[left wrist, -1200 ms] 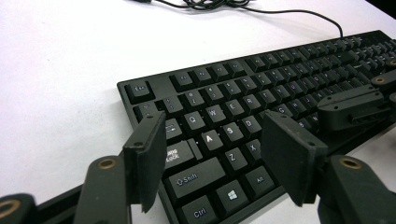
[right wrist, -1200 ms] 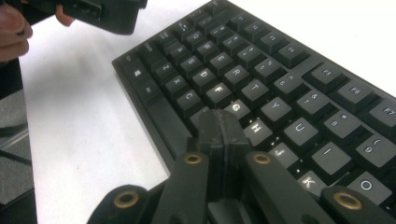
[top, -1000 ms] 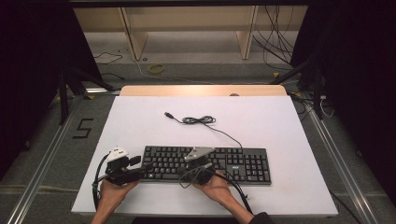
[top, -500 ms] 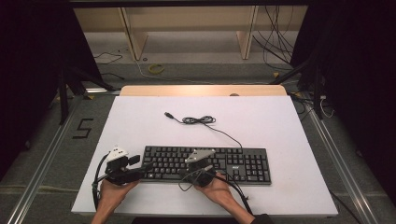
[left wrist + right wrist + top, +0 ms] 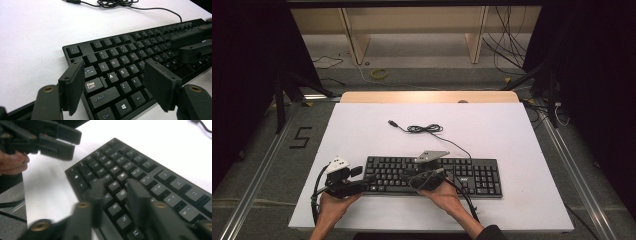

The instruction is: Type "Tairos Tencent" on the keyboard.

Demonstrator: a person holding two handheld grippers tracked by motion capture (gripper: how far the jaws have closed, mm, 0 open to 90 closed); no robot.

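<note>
A black keyboard (image 5: 462,172) lies across the near half of the white table (image 5: 512,135). Its thin cable (image 5: 424,129) coils behind it and ends in a loose USB plug (image 5: 392,123). My left gripper (image 5: 361,183) hovers at the keyboard's left end, and its jaws (image 5: 113,75) stand wide open over the letter keys (image 5: 117,75), touching none. My right gripper (image 5: 414,179) sits over the keyboard's middle. Its blurred jaws (image 5: 115,184) have just been opening and hold nothing, with only keys (image 5: 117,176) below them. Each gripper shows in the other's view: left gripper (image 5: 50,137), right gripper (image 5: 195,48).
Bare white tabletop spreads behind and to the right of the keyboard. A wooden strip (image 5: 427,96) edges the far side. Beyond it stand wooden frame legs (image 5: 354,37) and floor cables (image 5: 379,73). Metal rails (image 5: 257,185) flank the table.
In the high view both hands and the keyboard keep their places; no clear shift shows there.
</note>
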